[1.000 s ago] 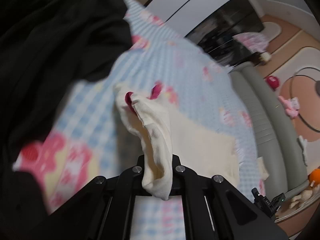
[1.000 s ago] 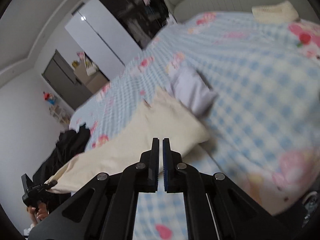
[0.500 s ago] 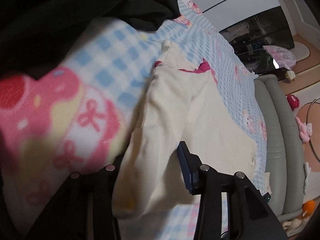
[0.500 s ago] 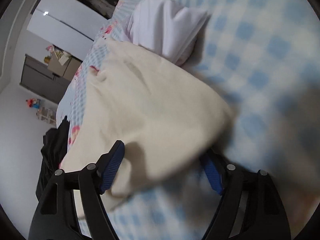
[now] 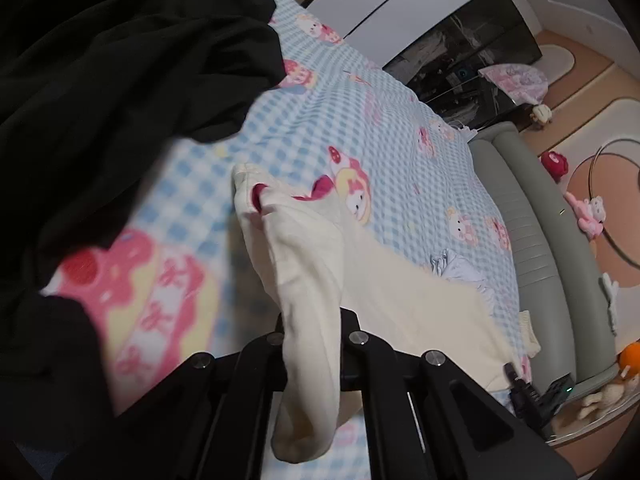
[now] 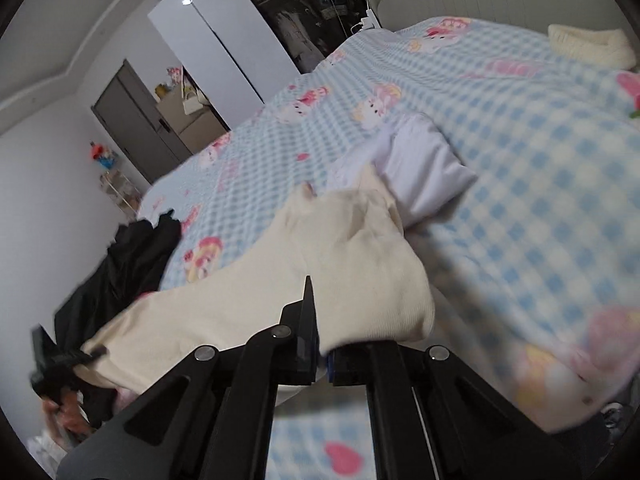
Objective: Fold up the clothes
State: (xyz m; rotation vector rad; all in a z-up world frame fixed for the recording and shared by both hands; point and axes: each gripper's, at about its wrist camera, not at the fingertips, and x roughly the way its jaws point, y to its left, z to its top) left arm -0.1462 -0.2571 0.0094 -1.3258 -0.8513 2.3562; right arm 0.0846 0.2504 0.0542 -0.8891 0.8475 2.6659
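A cream garment [image 5: 400,300] hangs stretched between my two grippers above the blue checked blanket [image 5: 352,120]. In the left wrist view, my left gripper [image 5: 312,322] has its jaws closing tight on one end, and the cloth droops down between the fingers. The right gripper [image 5: 524,392] shows small at the far end. In the right wrist view, my right gripper [image 6: 322,344] is closing on the other end of the cream garment [image 6: 352,264]. The cloth covers its right finger. The left gripper [image 6: 60,358] holds the far corner.
A heap of black clothes [image 5: 120,64] lies on the blanket at the left. A folded lavender-white garment [image 6: 424,168] sits just beyond the cream one. A cream knit piece [image 6: 588,40] lies near the grey padded bed edge [image 5: 532,240]. Toys lie on the floor.
Half a second ago both grippers stood open, low over the cream garment on the blanket. Now both have closed on its ends and raised it.
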